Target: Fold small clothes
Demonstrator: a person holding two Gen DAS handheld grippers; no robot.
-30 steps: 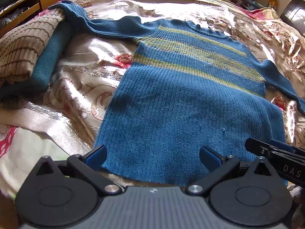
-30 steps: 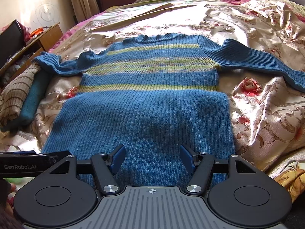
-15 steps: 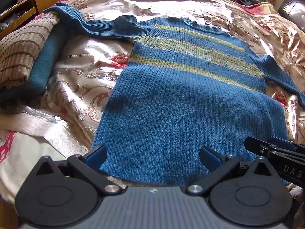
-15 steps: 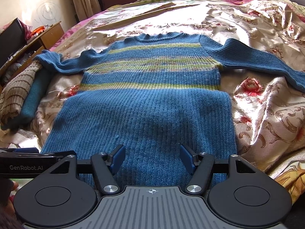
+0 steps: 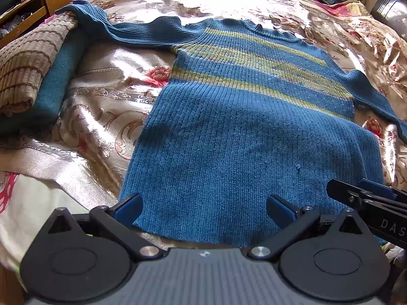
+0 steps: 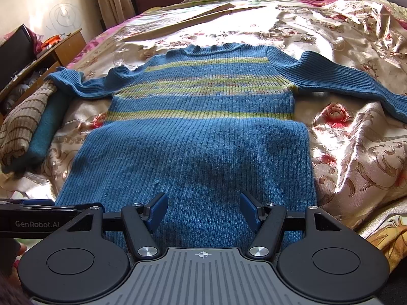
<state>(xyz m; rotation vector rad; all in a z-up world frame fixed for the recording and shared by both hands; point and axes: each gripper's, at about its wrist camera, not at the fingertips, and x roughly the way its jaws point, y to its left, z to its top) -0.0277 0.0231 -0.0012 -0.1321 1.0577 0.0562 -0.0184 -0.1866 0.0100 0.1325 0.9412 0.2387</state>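
Strong daylight falls from the far side, blowing out the satin bedspread [image 6: 244,23] into white glare. A soft shadow darkens the near sweater [image 6: 203,157]. Both views are sharp, with fisheye bending and dark corners.

- A blue ribbed sweater [image 5: 244,132] with yellow-green stripes across the chest lies flat on a shiny floral bedspread [image 5: 106,117], sleeves spread to both sides.
- The left gripper [image 5: 203,209] sits over the sweater's near hem, its blue-padded fingers [image 5: 127,208] wide apart, holding nothing.
- Part of the right gripper [image 5: 368,198] enters at the right edge.
- A folded tan striped garment [image 5: 28,68] on a teal one [image 5: 58,84] lies at left, under one sleeve's cuff.
- A wooden cabinet [image 5: 45,0] stands at upper left.
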